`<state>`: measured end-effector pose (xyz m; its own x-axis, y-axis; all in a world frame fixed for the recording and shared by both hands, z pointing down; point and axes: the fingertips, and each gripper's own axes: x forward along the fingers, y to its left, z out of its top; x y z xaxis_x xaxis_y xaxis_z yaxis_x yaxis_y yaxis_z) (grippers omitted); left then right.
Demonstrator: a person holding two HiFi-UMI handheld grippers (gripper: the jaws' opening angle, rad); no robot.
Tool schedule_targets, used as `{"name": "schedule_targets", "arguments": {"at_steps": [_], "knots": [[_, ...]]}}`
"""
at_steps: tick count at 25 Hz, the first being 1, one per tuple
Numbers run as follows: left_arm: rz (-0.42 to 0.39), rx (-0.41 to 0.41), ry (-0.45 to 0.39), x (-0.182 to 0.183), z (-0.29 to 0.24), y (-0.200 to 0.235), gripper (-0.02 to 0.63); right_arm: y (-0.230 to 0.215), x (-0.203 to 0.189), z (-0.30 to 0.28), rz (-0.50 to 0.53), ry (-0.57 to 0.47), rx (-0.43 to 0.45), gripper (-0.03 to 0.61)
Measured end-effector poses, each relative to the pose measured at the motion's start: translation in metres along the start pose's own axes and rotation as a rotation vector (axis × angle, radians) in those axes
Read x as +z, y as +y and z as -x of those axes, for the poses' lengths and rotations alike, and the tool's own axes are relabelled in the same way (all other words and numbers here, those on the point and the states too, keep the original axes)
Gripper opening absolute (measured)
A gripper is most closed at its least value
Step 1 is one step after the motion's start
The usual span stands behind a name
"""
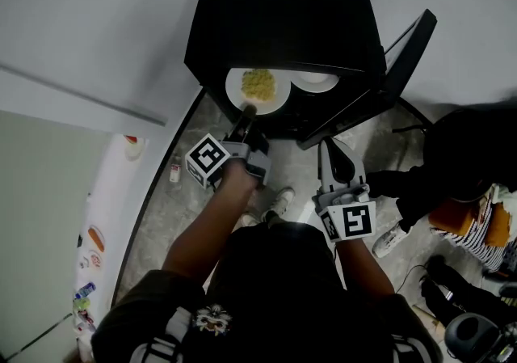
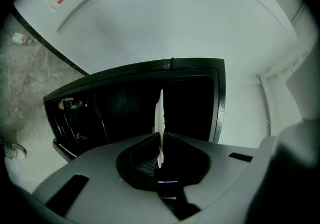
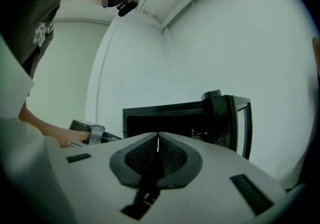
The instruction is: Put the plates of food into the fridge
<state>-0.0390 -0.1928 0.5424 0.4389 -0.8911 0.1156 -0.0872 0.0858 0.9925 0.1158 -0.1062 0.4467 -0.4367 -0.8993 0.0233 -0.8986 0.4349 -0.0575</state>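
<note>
A small black fridge (image 1: 283, 22) stands open on the floor, its door (image 1: 380, 86) swung out to the right. My left gripper (image 1: 246, 115) is shut on the rim of a white plate of yellow food (image 1: 258, 88), which sits at the fridge's opening. In the left gripper view the plate (image 2: 160, 118) shows edge-on between the jaws, with the dark fridge interior (image 2: 130, 108) behind it. A second white plate (image 1: 317, 80) lies inside the fridge to the right. My right gripper (image 1: 338, 161) is shut and holds nothing, back from the door; its view shows the fridge (image 3: 170, 115) ahead.
A person in dark clothes (image 1: 460, 159) sits on the floor at the right, near the open door. A white table (image 1: 101, 224) with small items runs along the left. A white wall (image 1: 97, 22) rises behind the fridge. Bottles sit in the fridge's door shelf (image 2: 70, 106).
</note>
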Motion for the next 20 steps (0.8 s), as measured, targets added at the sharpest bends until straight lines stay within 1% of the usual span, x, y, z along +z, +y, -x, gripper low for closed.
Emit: {"name": "schedule_targets", "arguments": {"at_steps": [4,6,8,10,13,17,20], "knots": [[0.017,-0.005,-0.025,0.007,-0.008,0.001,0.034,-0.002,-0.002,-0.001,-0.001,0.005,0.020,0.025],[0.012,-0.009,-0.030,0.013,-0.013,0.000,0.034,0.000,-0.002,-0.005,0.004,0.008,0.035,0.025],[0.009,-0.012,-0.039,0.018,-0.019,-0.002,0.034,0.002,0.000,-0.009,-0.007,0.001,0.043,0.025],[0.024,-0.018,-0.055,0.022,-0.022,-0.003,0.034,0.004,0.001,-0.010,-0.020,-0.010,0.051,0.025],[0.034,-0.026,-0.071,0.022,-0.027,-0.003,0.034,0.004,-0.002,-0.008,-0.025,0.000,0.066,0.025],[0.035,-0.020,-0.077,0.023,-0.033,-0.001,0.034,0.004,-0.005,-0.008,-0.037,-0.011,0.074,0.025],[0.037,-0.022,-0.097,0.027,-0.037,0.002,0.034,0.000,-0.008,-0.008,-0.033,0.016,0.056,0.025]]}}
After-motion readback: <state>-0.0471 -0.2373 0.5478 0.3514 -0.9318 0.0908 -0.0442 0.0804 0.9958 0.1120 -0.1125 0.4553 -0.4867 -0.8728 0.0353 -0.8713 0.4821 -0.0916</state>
